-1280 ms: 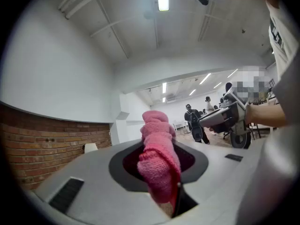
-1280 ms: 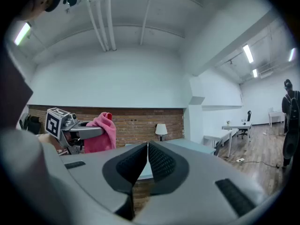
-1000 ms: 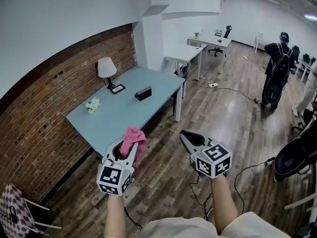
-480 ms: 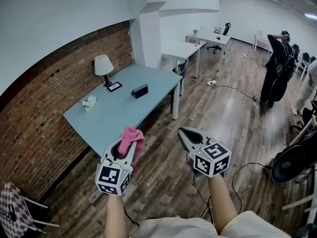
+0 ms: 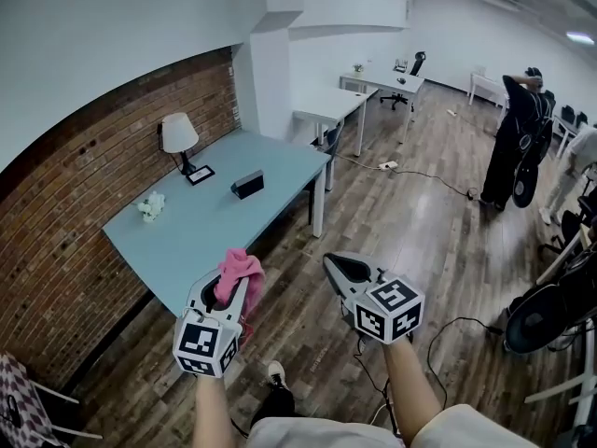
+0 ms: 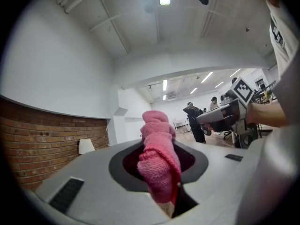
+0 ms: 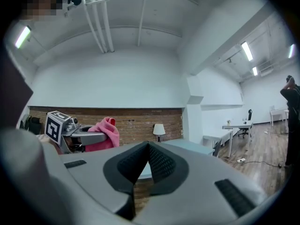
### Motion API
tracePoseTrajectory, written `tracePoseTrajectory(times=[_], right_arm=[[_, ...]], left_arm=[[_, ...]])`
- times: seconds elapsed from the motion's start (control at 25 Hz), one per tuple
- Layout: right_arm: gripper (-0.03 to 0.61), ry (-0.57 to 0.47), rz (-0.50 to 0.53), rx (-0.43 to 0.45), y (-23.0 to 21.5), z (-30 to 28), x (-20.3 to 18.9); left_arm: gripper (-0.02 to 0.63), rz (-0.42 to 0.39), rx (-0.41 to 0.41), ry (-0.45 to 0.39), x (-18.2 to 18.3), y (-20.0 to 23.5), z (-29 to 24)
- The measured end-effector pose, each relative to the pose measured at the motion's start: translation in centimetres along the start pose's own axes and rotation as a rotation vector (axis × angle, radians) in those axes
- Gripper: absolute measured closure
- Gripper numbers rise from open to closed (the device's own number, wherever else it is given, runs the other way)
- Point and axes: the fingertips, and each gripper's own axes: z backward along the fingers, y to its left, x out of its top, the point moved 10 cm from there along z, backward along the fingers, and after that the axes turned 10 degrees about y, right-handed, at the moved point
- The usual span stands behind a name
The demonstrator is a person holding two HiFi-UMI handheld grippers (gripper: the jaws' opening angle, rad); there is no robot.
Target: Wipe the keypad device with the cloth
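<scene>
- Two grippers point toward the table (image 5: 187, 236), both well short of it.
- Left gripper (image 5: 227, 286): jaws clamp the pink cloth (image 5: 239, 271), which bunches above them.
- Right gripper (image 5: 341, 269): jaws have just closed and meet with nothing between them.
- Keypad device (image 5: 247, 184): lies on the table, near the lamp (image 5: 177, 136).

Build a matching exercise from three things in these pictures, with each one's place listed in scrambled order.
Things
1. fluffy pink cloth
2. small dark box-shaped keypad device
3. white-shaded table lamp

Places
A. standing at the table's back edge, by the brick wall
B. clamped in the jaws of the left gripper
C. near the middle of the pale blue table

Pairs: 1-B, 2-C, 3-A
</scene>
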Motion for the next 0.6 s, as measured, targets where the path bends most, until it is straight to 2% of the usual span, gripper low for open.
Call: tracePoseTrajectory(times=[0.28,0.6], right_arm=[[0.568,0.002,0.013,-0.012,-3.9,-7.0,1.0],[0.568,-0.032,-0.008,0.009,-8.5,-17.5,6.1]], left_arm=[[0.472,-0.042,-0.012,-0.018,-0.4,5.3,-6.8],[0.472,-0.064,-0.034,-0.03,0.7,14.8,-15.9]])
